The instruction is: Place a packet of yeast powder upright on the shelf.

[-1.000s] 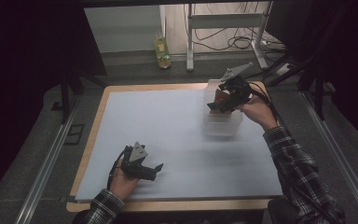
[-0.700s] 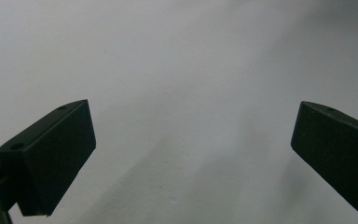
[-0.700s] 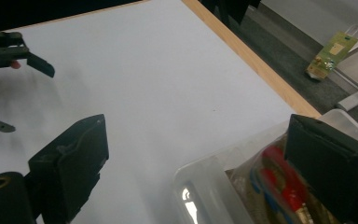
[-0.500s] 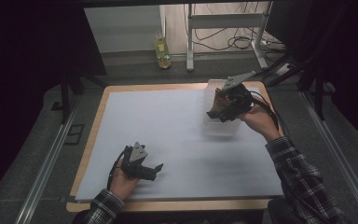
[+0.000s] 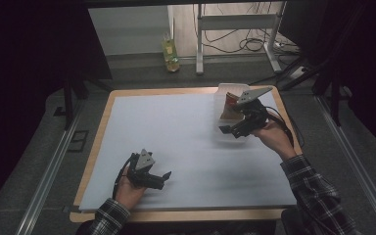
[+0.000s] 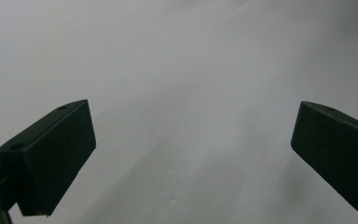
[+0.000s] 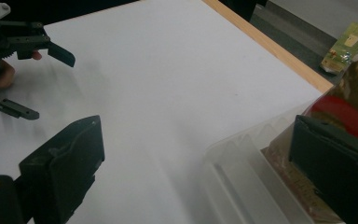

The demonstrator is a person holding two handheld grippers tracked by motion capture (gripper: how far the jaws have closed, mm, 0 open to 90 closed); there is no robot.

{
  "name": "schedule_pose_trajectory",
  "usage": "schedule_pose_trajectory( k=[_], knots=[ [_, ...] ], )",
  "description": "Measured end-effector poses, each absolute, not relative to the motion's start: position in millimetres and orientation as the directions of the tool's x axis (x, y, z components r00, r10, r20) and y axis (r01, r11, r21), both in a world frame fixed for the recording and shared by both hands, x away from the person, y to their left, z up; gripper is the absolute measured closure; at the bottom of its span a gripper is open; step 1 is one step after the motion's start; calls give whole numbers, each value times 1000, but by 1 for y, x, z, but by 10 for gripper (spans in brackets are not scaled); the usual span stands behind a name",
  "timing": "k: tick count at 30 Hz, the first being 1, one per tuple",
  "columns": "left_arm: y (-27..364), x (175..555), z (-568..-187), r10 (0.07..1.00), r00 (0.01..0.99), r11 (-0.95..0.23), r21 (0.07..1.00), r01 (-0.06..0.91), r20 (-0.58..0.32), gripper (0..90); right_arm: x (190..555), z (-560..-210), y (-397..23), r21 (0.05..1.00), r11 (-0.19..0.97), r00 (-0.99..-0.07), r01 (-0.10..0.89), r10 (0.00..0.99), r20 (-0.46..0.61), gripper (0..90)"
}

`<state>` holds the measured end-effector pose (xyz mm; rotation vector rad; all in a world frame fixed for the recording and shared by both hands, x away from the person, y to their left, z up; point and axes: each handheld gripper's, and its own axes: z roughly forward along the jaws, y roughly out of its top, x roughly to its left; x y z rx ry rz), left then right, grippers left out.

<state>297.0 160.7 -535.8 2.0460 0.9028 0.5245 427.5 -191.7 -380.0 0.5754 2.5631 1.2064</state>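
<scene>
One clear plastic container [image 5: 230, 113] with brown-and-red contents sits at the table's [image 5: 186, 142] far right; the right gripper [image 5: 232, 129] hangs over its near wall, jaws spread and empty, likely lining up a grasp. One left gripper [image 5: 160, 177] rests parked near left, jaws apart. One bottle [image 5: 170, 50] on the floor beyond.

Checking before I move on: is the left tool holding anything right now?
No, the left tool is open over the bare white table cover, nothing between its jaws.

Dim, dark-edged room; the pale table [image 5: 186, 142] looks evenly lit, close views soft.
</scene>
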Motion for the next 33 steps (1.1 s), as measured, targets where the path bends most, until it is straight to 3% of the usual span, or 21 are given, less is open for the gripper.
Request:
schedule_pose_trajectory(
  k=[33],
  knots=[
    [160, 296, -535, 749, 660, -409, 821, 400, 51, 0, 374, -426, -217, 789, 562, -884, 249, 465, -52, 9]
  ],
)
